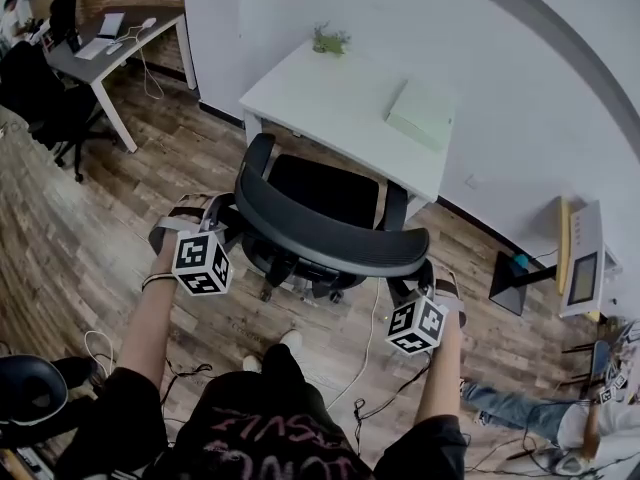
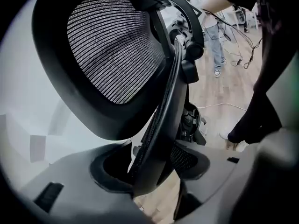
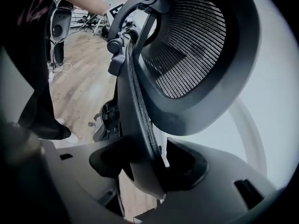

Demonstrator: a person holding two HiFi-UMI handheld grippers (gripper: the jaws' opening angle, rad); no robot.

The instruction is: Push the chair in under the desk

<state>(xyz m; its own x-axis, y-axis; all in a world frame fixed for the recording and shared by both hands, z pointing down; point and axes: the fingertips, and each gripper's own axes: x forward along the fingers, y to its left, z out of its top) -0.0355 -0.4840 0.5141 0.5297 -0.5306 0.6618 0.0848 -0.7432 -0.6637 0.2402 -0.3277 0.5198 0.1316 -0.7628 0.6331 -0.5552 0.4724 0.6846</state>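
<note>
Clamping opposite ends of the backrest point(image 1: 330, 236) rim, the left gripper point(image 2: 154, 174) and right gripper point(image 3: 148, 171) held the chair point(image 1: 325, 190) between them; it stood straight ahead, seat facing the white surface's point(image 1: 330, 98) near edge, apparently not yet tucked under, both grippers about equally near.

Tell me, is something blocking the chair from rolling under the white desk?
Nothing visible does. The chair faces the desk, its seat close to the front edge with nothing showing between them, though the desktop hides the space underneath. The left gripper and right gripper are shut on its backrest.
</note>
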